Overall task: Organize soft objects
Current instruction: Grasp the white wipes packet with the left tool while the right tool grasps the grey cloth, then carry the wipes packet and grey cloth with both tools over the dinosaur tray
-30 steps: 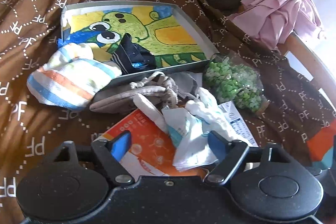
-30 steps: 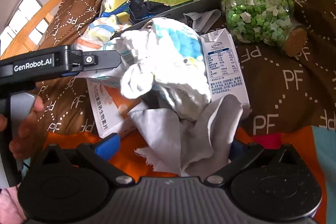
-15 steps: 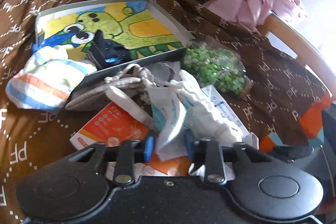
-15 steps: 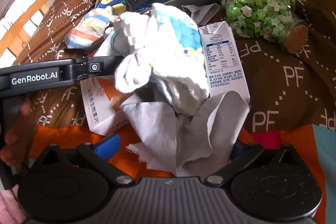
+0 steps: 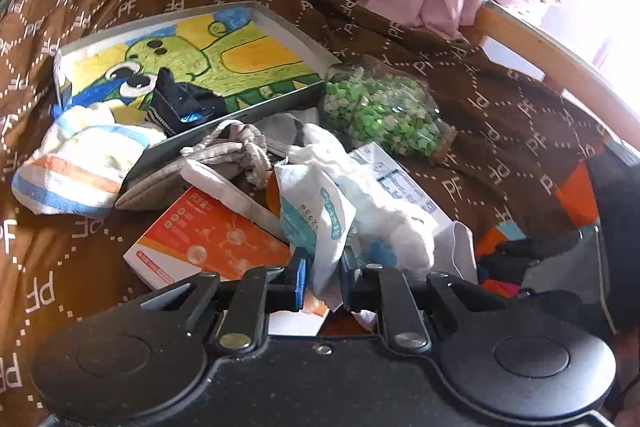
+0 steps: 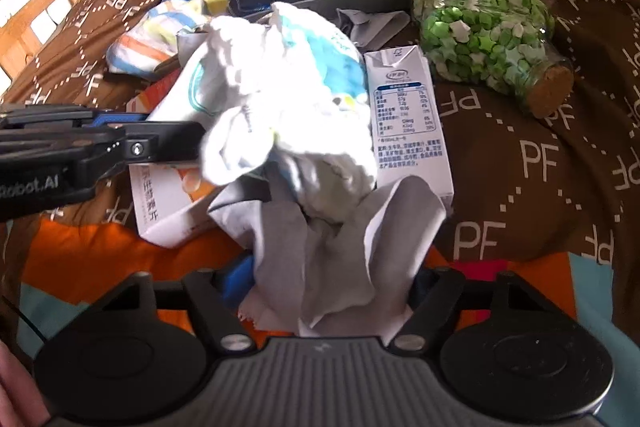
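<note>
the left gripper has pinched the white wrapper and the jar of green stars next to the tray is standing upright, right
Not quite. The jar of green stars lies on its side, its cork pointing sideways, as the right wrist view shows. The rest holds: the left gripper has just closed on the white wrapper, and the jar sits beside the tray.

Crumpled white packet (image 5: 320, 219) pinched, grey cloth (image 6: 336, 267) beside.

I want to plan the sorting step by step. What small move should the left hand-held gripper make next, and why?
Probably lift a little. The left hand-held gripper has just closed on the white soft packet, which lies tangled with a white cloth over the orange box; a short lift should free it for the tray.
</note>
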A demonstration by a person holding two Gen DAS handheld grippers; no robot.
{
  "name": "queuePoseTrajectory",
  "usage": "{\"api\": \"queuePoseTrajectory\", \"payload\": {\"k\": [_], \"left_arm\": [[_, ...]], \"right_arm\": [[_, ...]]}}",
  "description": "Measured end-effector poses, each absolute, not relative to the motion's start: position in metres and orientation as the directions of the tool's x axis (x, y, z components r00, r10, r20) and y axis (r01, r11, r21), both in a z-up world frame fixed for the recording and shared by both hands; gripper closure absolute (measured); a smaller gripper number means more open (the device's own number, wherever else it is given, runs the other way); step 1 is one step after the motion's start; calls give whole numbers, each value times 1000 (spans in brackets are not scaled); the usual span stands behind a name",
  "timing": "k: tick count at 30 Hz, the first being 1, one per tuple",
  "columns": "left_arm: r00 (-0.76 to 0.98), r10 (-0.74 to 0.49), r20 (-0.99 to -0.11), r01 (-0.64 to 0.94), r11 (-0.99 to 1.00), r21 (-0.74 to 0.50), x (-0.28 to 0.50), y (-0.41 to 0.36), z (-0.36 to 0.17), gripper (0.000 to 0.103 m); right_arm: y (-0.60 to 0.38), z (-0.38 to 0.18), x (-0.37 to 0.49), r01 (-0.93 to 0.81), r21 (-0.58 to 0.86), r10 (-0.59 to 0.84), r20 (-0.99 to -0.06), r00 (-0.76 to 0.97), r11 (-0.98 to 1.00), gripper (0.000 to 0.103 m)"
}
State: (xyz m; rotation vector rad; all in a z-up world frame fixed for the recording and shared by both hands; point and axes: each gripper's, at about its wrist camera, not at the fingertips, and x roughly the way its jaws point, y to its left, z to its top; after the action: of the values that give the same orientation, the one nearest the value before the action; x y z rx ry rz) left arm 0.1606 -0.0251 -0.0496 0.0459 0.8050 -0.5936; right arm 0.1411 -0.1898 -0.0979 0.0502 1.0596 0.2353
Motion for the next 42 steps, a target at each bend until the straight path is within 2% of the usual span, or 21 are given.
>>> {"api": "queuePoseTrajectory", "payload": {"k": [5,11,14,19,25,30,37,39,41,42], "left_arm": [[545,-479,-688,539,829,-149,141,-31,-41,88],[523,-465,-714,509,843,-175,117,-34,-41,88],[524,-468,-712,500,845,-188,106,-36,-40,88],[577,-482,-659,481,853,-203,90,-29,-26,88],[675,-496,-547,439,865,-243,82,-11,-3,88],[707,-491,-510,425,870,-249,81,-8,3,88],[707,-491,-509,424,870,-251,84,-7,2,88],[700,-491,-518,425,870,-249,85,-7,0,88],[691,-488,-533,426,871,-245,86,-9,-2,88],[686,-487,-540,428,871,-242,86,-10,-3,88]], "right_arm": [[-191,-96,136,-177,196,257,-856,448,964,65],[-195,-91,127,-174,228,281,-864,418,958,83],[-196,-84,118,-178,229,286,-854,435,957,88],[-204,-67,103,-166,246,297,-816,496,955,89],[-218,-41,90,-161,323,352,-716,603,933,89],[-230,-28,84,-153,374,377,-654,656,915,89],[-232,-35,87,-130,405,395,-686,611,905,87],[-230,-40,89,-119,402,389,-703,595,908,83],[-229,-44,91,-104,400,382,-720,579,911,73],[-229,-46,91,-96,399,378,-726,574,912,73]]}}
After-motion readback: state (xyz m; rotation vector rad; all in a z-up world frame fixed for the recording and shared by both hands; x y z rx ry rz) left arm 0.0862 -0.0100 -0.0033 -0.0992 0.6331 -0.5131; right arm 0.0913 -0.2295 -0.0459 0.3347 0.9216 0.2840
